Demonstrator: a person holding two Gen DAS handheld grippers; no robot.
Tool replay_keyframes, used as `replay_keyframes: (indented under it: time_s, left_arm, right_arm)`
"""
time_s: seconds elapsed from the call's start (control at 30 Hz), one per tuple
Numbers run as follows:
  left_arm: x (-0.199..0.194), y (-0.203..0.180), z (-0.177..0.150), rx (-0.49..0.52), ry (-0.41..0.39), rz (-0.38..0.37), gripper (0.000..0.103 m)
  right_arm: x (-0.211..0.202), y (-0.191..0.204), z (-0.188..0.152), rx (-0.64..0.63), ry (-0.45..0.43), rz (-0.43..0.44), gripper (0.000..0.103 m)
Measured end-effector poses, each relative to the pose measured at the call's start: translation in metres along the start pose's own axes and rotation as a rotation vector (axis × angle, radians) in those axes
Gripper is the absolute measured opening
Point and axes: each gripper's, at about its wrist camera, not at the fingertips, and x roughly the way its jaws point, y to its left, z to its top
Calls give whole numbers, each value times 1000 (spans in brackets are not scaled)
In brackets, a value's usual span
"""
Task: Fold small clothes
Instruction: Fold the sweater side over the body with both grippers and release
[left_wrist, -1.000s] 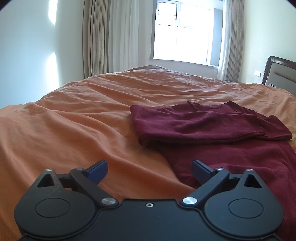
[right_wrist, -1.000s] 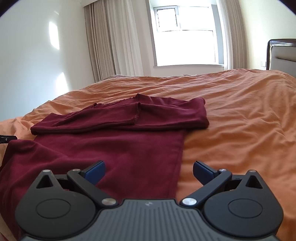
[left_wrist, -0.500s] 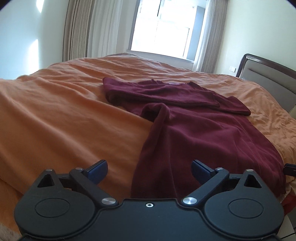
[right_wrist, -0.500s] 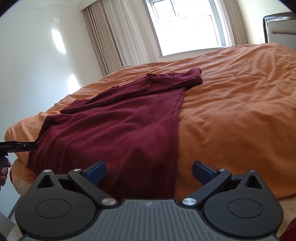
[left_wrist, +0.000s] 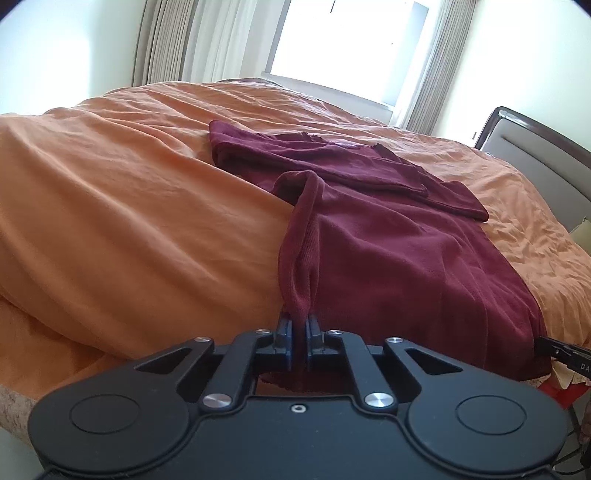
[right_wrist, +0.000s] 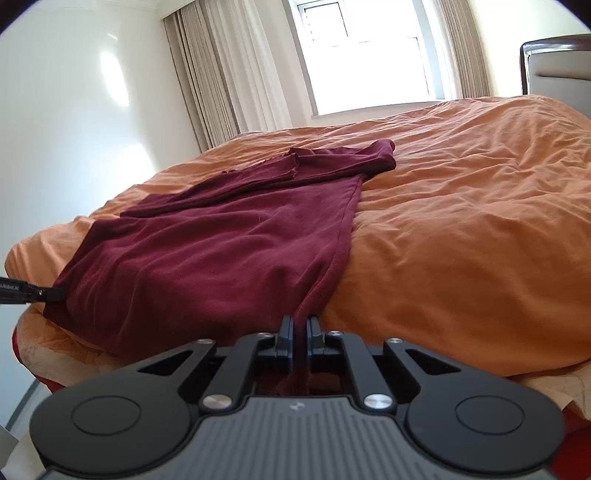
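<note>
A dark red shirt (left_wrist: 388, 236) lies on the orange bed, its sleeves folded across the far end. It also shows in the right wrist view (right_wrist: 221, 254). My left gripper (left_wrist: 298, 325) is shut on the shirt's near left hem corner, where the cloth is bunched into a ridge. My right gripper (right_wrist: 299, 326) is shut on the near right hem corner at the bed's near edge. Each gripper's tip shows at the side of the other view, the right one (left_wrist: 554, 349) and the left one (right_wrist: 33, 293).
The orange duvet (left_wrist: 129, 221) covers the whole bed and is wrinkled. A padded headboard (left_wrist: 535, 162) stands at the right. A window with curtains (right_wrist: 362, 55) is behind the bed. White wall is at the left.
Both grippers pulled back to the near edge of the bed and closed from open onto the shirt's hem corners. The left edge of the shirt has bunched up.
</note>
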Motion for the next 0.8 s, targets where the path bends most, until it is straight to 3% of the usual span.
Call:
replay_keyframes:
  time_s: [0.43,0.7,0.8]
  left_arm:
    - [-37,-7,-23,-72,62,-30,2]
    - [-22,6,-36,-132,92,-18,2]
    - [-24,4,-36,-111,72,-19,3]
  right_arm:
    - [-36,-12,8,-34,-50,-25,6]
    - [-26,-23,3,-26,-26,-30,6]
    - [-26,-18,-1,-75,-27,-53,11]
